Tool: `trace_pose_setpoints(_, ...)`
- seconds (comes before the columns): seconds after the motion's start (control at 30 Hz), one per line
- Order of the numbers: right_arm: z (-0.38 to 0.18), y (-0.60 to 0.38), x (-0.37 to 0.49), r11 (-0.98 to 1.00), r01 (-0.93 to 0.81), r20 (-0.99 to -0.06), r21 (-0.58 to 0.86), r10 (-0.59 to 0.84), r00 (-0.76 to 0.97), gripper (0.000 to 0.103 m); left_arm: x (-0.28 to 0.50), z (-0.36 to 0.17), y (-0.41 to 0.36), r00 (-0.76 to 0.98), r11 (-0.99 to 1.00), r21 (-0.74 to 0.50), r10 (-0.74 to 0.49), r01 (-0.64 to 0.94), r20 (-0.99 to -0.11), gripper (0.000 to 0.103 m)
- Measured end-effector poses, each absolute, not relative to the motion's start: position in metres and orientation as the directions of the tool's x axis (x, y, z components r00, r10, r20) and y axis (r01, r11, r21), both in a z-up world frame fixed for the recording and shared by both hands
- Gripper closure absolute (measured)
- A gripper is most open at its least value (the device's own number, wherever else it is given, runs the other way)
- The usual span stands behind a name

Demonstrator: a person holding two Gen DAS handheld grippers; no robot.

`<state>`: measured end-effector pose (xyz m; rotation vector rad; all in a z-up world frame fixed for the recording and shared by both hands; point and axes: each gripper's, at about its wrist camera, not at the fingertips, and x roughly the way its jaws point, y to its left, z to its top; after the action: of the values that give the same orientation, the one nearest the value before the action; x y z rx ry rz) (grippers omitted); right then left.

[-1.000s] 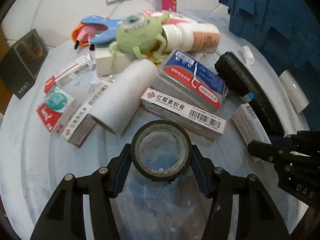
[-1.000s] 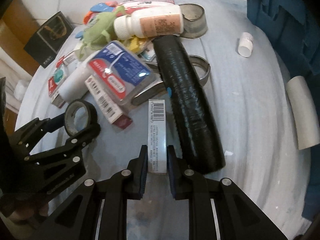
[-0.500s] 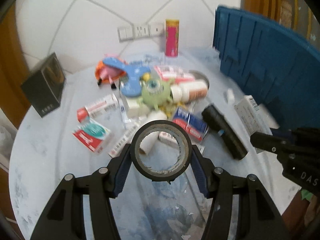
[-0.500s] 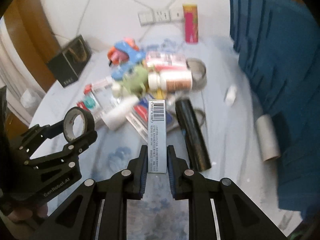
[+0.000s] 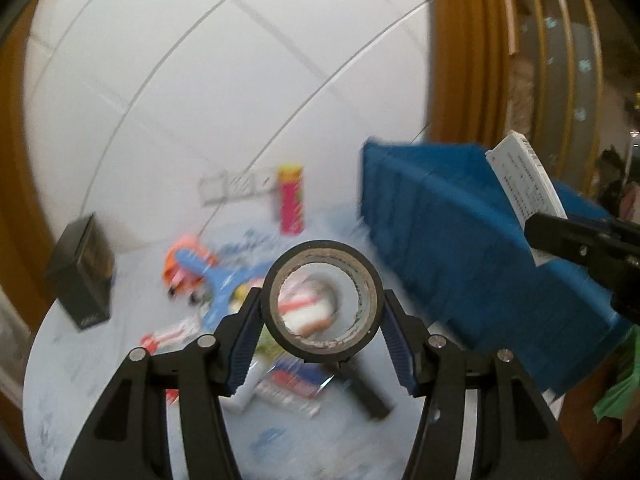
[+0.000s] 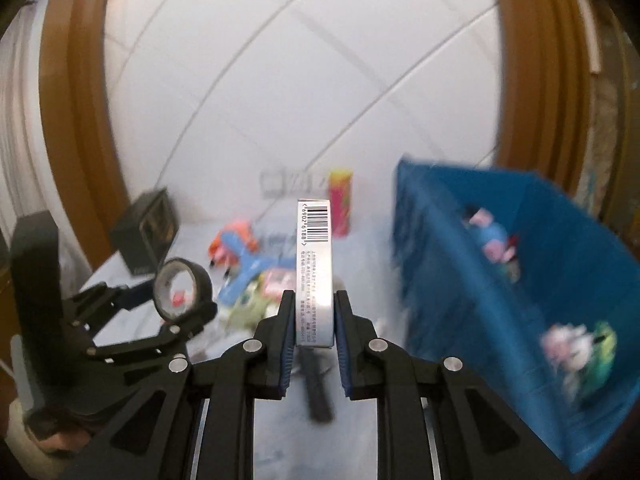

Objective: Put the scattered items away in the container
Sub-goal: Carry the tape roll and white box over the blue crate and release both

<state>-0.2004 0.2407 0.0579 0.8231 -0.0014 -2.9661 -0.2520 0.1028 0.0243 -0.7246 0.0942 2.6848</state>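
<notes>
The roll of black tape (image 5: 322, 297) sits clamped on edge between the blue pads of the left tool (image 5: 322, 312), its open core facing the camera, held in the air above the bench (image 5: 80, 360). In the right wrist view the same roll (image 6: 182, 290) appears at the left, carried by that tool (image 6: 176, 300).

The right tool (image 6: 314, 320) is closed on a slim white carton (image 6: 314, 272), gripped by its narrow sides near the lower end and standing upright. Its top carries a barcode with the digits "6902" and "6188"; below run lines of small print too fine to read. From the left wrist view the carton (image 5: 524, 184) juts up at the right edge, in front of the blue container.

The blue container (image 6: 520, 300) stands on the bench at the right, open on top, with a few blurred pink, white and green items inside. Left of it, low on the bench, lie the remaining scattered items (image 5: 280, 360), smeared by motion blur: a blue and orange toy, red and white boxes, a black cylinder. A pink and yellow tube (image 5: 291, 200) stands upright near the tiled wall, and a black box (image 5: 82, 272) stands at the bench's left edge; its writing is illegible.
</notes>
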Motion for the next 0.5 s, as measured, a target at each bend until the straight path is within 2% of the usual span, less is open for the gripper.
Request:
trace_pose_setpoints(0.13,0.092,0.300,-0.180,-1.000,0.007,-0.453,-0.016,0.000,-0.892,0.085,-0.247,0.063,0.170,-0.819,-0.915,-0.045,0.381,-0.402,-0.429,0.046)
trace_pose_setpoints(0.27,0.108,0.377,-0.163,-0.995,-0.090,-0.429,-0.051,0.103,-0.897,0.085,-0.242,0.089,0.255,-0.796,-0.881,-0.039,0.444,-0.472,-0.411,0.046)
trace_pose_setpoints(0.5,0.098,0.489,-0.155,-0.975,-0.218,-0.472,-0.038,0.210,-0.856,0.085,-0.239,0.094,0.361,-0.744,-0.840,0.003,0.479,-0.543,-0.467,0.047)
